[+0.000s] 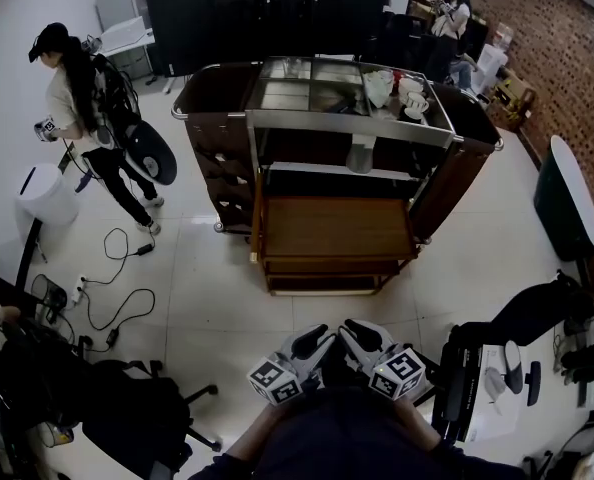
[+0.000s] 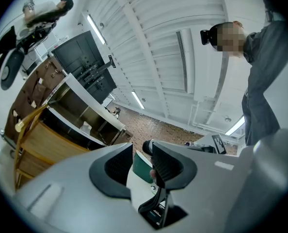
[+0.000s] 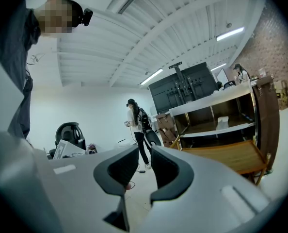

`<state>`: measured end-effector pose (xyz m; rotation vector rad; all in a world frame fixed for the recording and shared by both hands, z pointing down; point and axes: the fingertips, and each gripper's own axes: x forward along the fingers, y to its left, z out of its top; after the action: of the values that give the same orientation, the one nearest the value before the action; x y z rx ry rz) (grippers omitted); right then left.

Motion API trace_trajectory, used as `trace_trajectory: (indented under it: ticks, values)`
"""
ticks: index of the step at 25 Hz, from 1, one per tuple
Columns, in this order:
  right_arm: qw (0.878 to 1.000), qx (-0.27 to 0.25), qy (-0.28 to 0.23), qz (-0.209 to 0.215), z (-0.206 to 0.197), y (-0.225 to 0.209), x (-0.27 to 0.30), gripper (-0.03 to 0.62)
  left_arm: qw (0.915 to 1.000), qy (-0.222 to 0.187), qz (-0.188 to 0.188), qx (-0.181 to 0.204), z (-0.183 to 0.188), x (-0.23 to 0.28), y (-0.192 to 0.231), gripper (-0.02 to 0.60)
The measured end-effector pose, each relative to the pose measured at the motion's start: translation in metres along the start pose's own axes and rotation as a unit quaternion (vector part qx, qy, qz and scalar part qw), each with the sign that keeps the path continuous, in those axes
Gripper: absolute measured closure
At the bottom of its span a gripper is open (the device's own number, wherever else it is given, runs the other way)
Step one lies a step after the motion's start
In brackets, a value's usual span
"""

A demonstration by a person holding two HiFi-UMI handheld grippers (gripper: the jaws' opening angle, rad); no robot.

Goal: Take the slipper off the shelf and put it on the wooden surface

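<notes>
The white slipper (image 1: 361, 156) stands on the cart's middle shelf, above the wooden surface (image 1: 332, 226) that juts out at the cart's front. It also shows small in the right gripper view (image 3: 223, 123) and the left gripper view (image 2: 86, 127). Both grippers are held close to my body, well short of the cart. My left gripper (image 1: 310, 345) (image 2: 143, 154) has its jaws apart with nothing between them. Beside it, my right gripper (image 1: 363, 336) (image 3: 145, 161) is also open and empty, pointing towards the cart with the wooden surface (image 3: 226, 157) beyond it.
White cups (image 1: 409, 98) and cloth sit on the cart's top. A person (image 1: 87, 118) stands at the far left beside a white bin (image 1: 47, 193). Cables (image 1: 117, 288) lie on the tiled floor. An office chair (image 1: 127, 408) is near left, and desks (image 1: 507, 378) are at right.
</notes>
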<state>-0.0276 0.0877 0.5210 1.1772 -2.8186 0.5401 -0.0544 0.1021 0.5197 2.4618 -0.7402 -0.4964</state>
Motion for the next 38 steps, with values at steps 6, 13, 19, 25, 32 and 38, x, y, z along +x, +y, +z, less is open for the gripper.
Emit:
trace_trajectory:
  ticks: [6,13,19,25,32,38]
  values:
    - [1.0,-0.016,-0.007,-0.004,0.011,-0.009,0.003,0.53,0.9996,0.003,-0.02,0.021,0.009,0.01,-0.003,0.432]
    - [1.0,-0.012,0.004,-0.006,0.005,-0.012,0.004,0.528,0.9997,0.003,-0.022,0.014,0.007,0.011,0.0,0.454]
    - [1.0,-0.012,0.006,-0.005,0.006,-0.011,0.008,0.528,0.9998,-0.003,-0.013,0.015,0.011,0.01,0.008,0.531]
    - [1.0,-0.011,0.004,-0.008,0.008,-0.02,0.013,0.529,0.9998,-0.001,-0.014,0.015,0.013,0.013,0.016,0.565]
    - [1.0,-0.007,0.01,-0.012,0.007,-0.041,0.025,0.528,0.9999,0.007,-0.01,0.006,0.01,0.023,0.029,0.566]
    - [0.999,-0.016,0.024,-0.016,0.013,-0.105,0.058,0.503,0.9997,0.015,0.018,-0.003,0.011,0.048,0.067,0.565]
